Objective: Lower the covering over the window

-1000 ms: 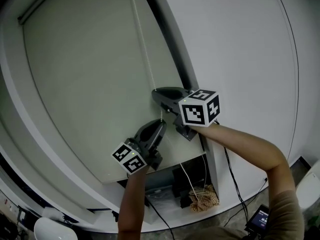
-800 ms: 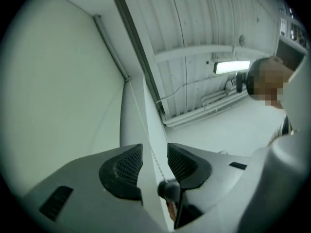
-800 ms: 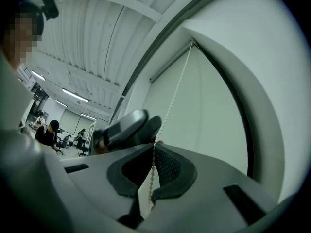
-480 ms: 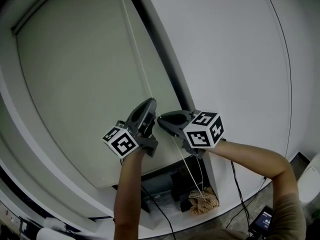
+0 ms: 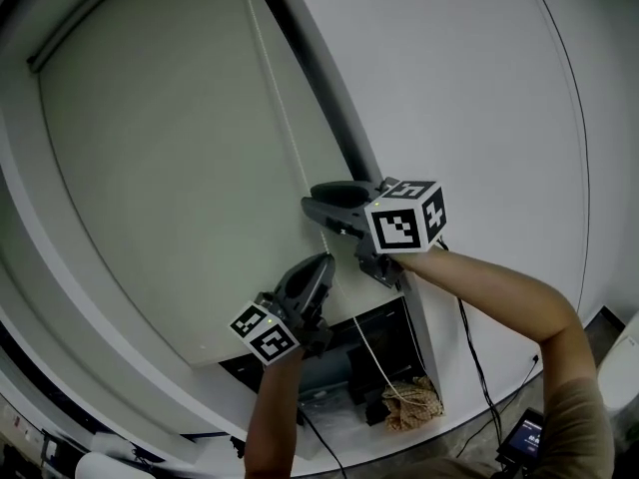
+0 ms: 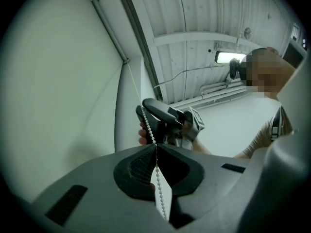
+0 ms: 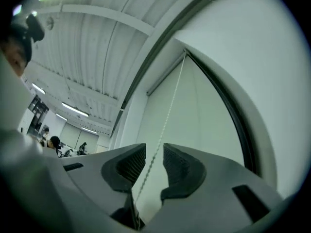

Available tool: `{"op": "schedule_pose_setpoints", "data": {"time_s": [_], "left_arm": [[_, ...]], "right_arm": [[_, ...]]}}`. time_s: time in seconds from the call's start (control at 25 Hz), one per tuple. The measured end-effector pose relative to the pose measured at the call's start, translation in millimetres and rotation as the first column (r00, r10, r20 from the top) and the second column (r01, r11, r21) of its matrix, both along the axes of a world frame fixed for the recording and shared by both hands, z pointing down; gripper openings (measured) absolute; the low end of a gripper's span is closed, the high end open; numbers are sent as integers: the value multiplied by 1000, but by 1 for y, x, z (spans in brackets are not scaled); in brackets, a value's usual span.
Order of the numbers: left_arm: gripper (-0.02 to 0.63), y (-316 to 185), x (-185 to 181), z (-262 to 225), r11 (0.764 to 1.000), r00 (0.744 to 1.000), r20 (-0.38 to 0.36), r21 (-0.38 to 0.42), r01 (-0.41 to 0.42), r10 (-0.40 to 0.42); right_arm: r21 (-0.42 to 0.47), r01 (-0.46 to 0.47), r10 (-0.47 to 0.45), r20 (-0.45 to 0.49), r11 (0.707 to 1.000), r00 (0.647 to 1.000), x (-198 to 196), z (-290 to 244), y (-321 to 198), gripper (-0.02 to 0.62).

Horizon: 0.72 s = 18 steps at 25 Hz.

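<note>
Centrally in the head view we see two hand-held grippers working a thin white beaded pull chain (image 5: 280, 98), which drops from 12 o'clock along the right edge of the pale, matte fabric roller blind (image 5: 170, 168). The blind fills the picture from 9 to 12 o'clock. Its hem lies low, toward 6 o'clock, with a dark strip of window (image 5: 384, 342) showing beneath it — we judge the lowering well advanced but unfinished.

The left gripper (image 5: 324, 258) sits at about 7 o'clock of the right gripper (image 5: 310, 204). Its jaws are together, pinching the chain at their tips, as its own view confirms. The right gripper's jaws have just been opening: they stand apart with the chain running between the ribbed pads (image 7: 132, 165), pressed by neither so far as we can tell.

We expect the chain to be light, limp and slippery — beads can slide through a loose pinch, and a hard jerk may snap it. We would take hold high on the taut strand, squarely across the beads, and pull steadily along its line.
</note>
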State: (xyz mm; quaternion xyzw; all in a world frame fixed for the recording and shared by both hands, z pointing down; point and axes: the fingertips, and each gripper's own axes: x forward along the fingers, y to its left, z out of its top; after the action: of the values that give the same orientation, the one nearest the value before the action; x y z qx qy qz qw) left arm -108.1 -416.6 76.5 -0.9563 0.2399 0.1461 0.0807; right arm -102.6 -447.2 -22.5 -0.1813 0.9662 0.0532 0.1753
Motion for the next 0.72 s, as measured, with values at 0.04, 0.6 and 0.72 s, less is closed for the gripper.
{"op": "schedule_pose_setpoints", "data": {"time_s": [0.04, 0.6, 0.72], "left_arm": [[23, 2, 3, 7, 1000, 1000, 6, -6, 0, 0], [156, -39, 1, -100, 996, 1000, -6, 89, 29, -29], [29, -47, 7, -93, 999, 1000, -6, 38, 6, -6]], "right_arm": [[-30, 28, -28, -6, 999, 1000, -5, 1, -2, 93], [7, 28, -26, -155, 1000, 988, -27, 73, 8, 14], [21, 26, -22, -183, 999, 983, -29, 75, 1, 14]]}}
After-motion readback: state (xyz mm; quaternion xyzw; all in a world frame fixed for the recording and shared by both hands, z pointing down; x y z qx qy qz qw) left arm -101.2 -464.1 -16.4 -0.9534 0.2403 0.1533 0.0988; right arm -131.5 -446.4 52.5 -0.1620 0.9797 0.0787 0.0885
